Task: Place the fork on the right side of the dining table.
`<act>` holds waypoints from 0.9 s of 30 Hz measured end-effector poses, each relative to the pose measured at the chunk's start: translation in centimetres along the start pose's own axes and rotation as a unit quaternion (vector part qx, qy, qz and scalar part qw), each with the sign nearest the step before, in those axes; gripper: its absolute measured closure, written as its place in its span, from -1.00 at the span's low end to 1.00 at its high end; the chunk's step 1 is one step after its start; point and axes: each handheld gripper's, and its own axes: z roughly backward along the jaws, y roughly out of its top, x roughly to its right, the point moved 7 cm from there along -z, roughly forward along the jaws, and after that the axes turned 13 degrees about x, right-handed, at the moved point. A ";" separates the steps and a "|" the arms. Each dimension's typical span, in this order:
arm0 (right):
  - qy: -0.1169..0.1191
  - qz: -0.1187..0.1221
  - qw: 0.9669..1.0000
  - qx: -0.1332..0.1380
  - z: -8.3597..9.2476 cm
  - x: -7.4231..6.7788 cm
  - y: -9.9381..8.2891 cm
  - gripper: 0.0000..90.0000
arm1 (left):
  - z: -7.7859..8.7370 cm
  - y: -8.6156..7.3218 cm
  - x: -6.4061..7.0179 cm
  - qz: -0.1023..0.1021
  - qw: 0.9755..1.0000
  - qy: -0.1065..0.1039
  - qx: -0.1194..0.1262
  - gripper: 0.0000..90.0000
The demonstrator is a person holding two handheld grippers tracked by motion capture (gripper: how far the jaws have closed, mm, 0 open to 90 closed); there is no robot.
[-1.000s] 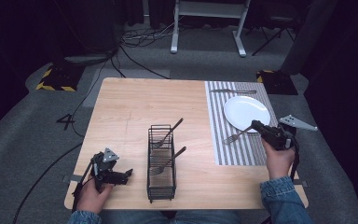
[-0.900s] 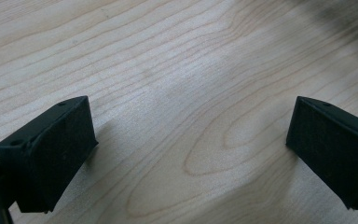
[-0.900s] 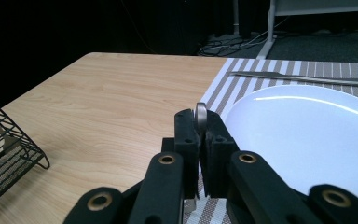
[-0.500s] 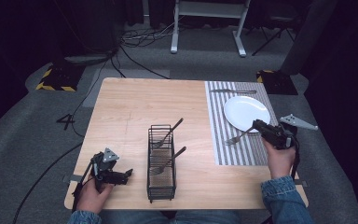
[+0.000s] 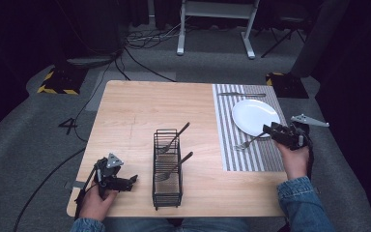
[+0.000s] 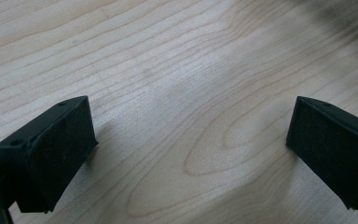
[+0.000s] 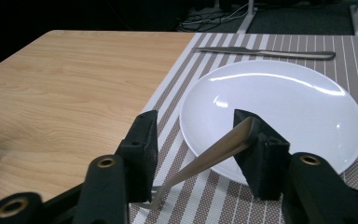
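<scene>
Right gripper [image 5: 269, 130] slid slightly toward lower right since earlier frame, jaws just been opening, now spread. Thin silver metal fork [image 5: 249, 142] between them, handle leaning on one pad [image 7: 256, 154], tines on striped placemat [image 5: 251, 162] beside round white plate [image 5: 253, 116], right of frame. Fork light, stiff, slippery; grip mid-handle. Left gripper [image 5: 130, 181] spread, empty, lower left.

One readable mark: a black "4" on the grey carpeted floor [image 5: 38, 140], at about 9 o'clock from the light wooden counter [image 5: 140, 111]. No lettering, brand or label legible elsewhere in any view.
</scene>
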 end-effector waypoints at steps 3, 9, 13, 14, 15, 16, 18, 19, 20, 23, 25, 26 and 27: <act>-0.002 -0.006 1.000 -0.001 0.1 0.3 -0.3 0.08 | 0.0 0.0 0.0 0.000 1.000 0.000 -0.001 -0.97; -0.005 -0.021 1.000 -0.013 0.3 1.3 -1.1 0.02 | 0.0 0.0 0.0 0.000 1.000 0.000 0.000 -0.97; -0.003 -0.030 0.999 -0.023 0.5 2.0 -1.6 -0.02 | 0.0 0.0 0.0 0.000 1.000 0.000 0.000 -0.97; -0.003 -0.031 0.999 -0.025 0.5 2.1 -1.7 -0.03 | 0.0 0.0 0.0 0.000 1.000 0.000 0.000 -0.97; -0.003 -0.035 0.999 -0.027 0.5 2.3 -1.9 -0.04 | 0.0 0.0 0.0 0.000 1.000 0.000 -0.001 -0.97; -0.004 -0.037 0.999 -0.029 0.5 2.4 -2.0 -0.04 | 0.0 0.0 0.0 0.000 1.000 0.000 0.000 -0.97; -0.005 -0.041 0.999 -0.032 0.5 2.8 -2.4 -0.06 | 0.0 0.0 0.0 0.000 1.000 0.000 -0.001 -0.97; -0.006 -0.044 0.998 -0.034 0.5 2.9 -2.5 -0.06 | 0.0 0.0 0.0 0.000 1.000 0.000 0.000 -0.97; -0.007 -0.046 0.998 -0.035 0.5 3.1 -2.7 -0.07 | 0.0 0.0 0.0 0.000 1.000 0.000 -0.001 -0.97; -0.006 -0.065 0.997 -0.048 0.5 3.5 -3.1 -0.08 | 0.0 0.0 0.0 0.000 1.000 0.000 -0.001 -0.97; -0.008 -0.071 0.996 -0.051 0.6 3.8 -3.5 -0.03 | 0.0 0.0 0.0 0.000 1.000 0.000 0.000 -0.97; -0.009 -0.073 0.996 -0.054 0.7 4.0 -3.6 -0.03 | 0.0 0.0 0.0 0.000 1.000 0.000 0.000 -0.97; -0.011 -0.076 0.995 -0.057 0.7 4.1 -3.8 -0.03 | 0.0 0.0 0.0 0.000 1.000 0.000 0.000 -0.97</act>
